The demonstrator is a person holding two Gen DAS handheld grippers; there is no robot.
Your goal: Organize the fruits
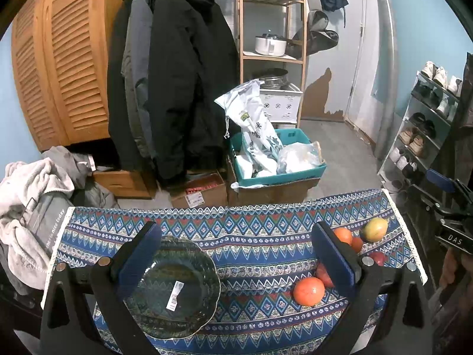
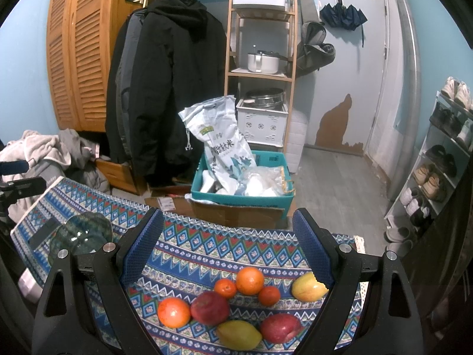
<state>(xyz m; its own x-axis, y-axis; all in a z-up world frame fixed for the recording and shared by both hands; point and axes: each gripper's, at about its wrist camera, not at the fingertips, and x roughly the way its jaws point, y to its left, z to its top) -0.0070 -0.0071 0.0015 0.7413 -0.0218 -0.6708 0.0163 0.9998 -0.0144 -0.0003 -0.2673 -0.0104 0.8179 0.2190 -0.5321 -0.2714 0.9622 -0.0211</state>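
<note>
Patterned cloth bare between fruits, plate.

Lived-in home, looks like an entry or storage room. Dark winter coats hang on a rail beside louvered wooden wardrobe doors. Shoe rack full of sneakers along the right wall. Folded umbrella and a backpack hang by the pale door, paint peeling low on the wall. Wooden shelf unit carries a white cooking pot and a steamer. Rice sack stands in a teal crate on cardboard boxes. Pile of laundry at left. Small table under a patterned blue cloth with a glass plate and loose fruit.
</note>
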